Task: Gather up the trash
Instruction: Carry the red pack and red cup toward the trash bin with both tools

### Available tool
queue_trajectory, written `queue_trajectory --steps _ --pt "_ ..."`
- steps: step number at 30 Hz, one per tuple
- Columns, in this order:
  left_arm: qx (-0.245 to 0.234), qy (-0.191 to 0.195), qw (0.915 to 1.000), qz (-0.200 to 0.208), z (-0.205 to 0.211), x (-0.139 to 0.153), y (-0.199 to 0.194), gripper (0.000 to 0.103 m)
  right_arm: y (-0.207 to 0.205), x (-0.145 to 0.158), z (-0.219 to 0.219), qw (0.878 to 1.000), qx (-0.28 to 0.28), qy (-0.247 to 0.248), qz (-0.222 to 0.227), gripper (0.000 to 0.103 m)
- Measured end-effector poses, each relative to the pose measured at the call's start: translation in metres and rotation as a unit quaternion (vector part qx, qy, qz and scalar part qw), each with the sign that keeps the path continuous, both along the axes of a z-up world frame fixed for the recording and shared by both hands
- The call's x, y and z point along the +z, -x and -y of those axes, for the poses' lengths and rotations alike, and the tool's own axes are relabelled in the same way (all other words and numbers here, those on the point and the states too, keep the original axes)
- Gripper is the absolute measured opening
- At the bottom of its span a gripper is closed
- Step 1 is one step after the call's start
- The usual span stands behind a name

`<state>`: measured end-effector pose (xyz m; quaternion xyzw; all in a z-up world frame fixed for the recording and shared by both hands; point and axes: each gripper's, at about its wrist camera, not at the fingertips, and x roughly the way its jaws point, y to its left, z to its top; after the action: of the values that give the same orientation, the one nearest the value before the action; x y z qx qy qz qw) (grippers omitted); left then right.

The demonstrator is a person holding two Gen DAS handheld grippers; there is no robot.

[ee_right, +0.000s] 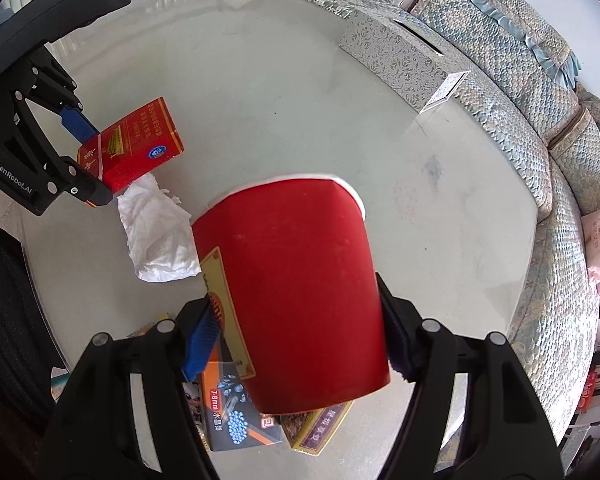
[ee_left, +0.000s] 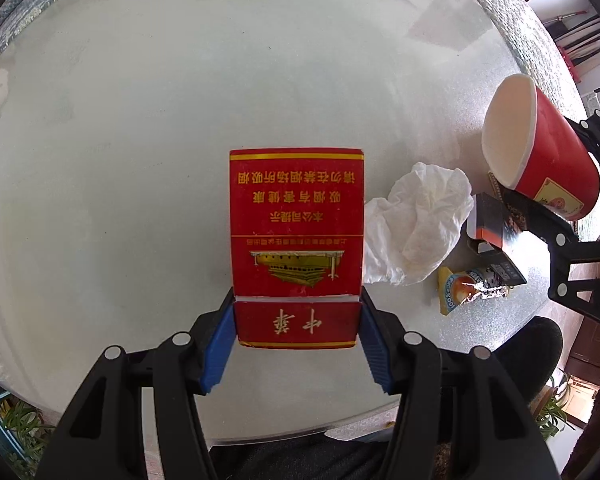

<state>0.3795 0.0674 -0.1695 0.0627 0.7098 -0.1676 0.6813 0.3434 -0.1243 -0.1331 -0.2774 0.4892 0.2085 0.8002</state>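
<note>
My left gripper point(ee_left: 298, 326) is shut on a red cigarette pack point(ee_left: 296, 224) with gold lettering, held by its lid end above the glass table point(ee_left: 140, 120). It also shows in the right wrist view point(ee_right: 136, 146) at the left. My right gripper point(ee_right: 300, 340) is shut on a red paper cup point(ee_right: 296, 292), tilted with its white mouth pointing away; the cup also shows in the left wrist view point(ee_left: 540, 152). A crumpled white tissue point(ee_left: 420, 224) lies on the table between the two; it also shows in the right wrist view point(ee_right: 156, 232).
Under the cup lie a black and orange box point(ee_right: 236, 412), a gold-edged pack point(ee_right: 320, 428) and a foil snack wrapper point(ee_left: 472, 284). A patterned tissue box point(ee_right: 400, 60) stands at the table's far edge. A sofa point(ee_right: 540, 80) curves round the table.
</note>
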Motion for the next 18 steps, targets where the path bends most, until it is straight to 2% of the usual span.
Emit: queue_trajectory --steps 3,14,18 --pt "-0.001 -0.004 0.9999 0.009 0.003 0.02 0.005 0.055 0.012 0.013 0.001 1.0 -0.008 0.001 0.012 0.068" --pt "-0.019 -0.003 0.9979 0.062 0.011 0.086 0.065 0.055 0.07 0.066 0.009 0.998 -0.034 -0.009 0.051 0.068" --pt "-0.033 0.001 0.9967 0.074 0.022 0.091 0.093 0.055 0.104 0.081 0.015 0.997 -0.044 -0.022 0.063 0.068"
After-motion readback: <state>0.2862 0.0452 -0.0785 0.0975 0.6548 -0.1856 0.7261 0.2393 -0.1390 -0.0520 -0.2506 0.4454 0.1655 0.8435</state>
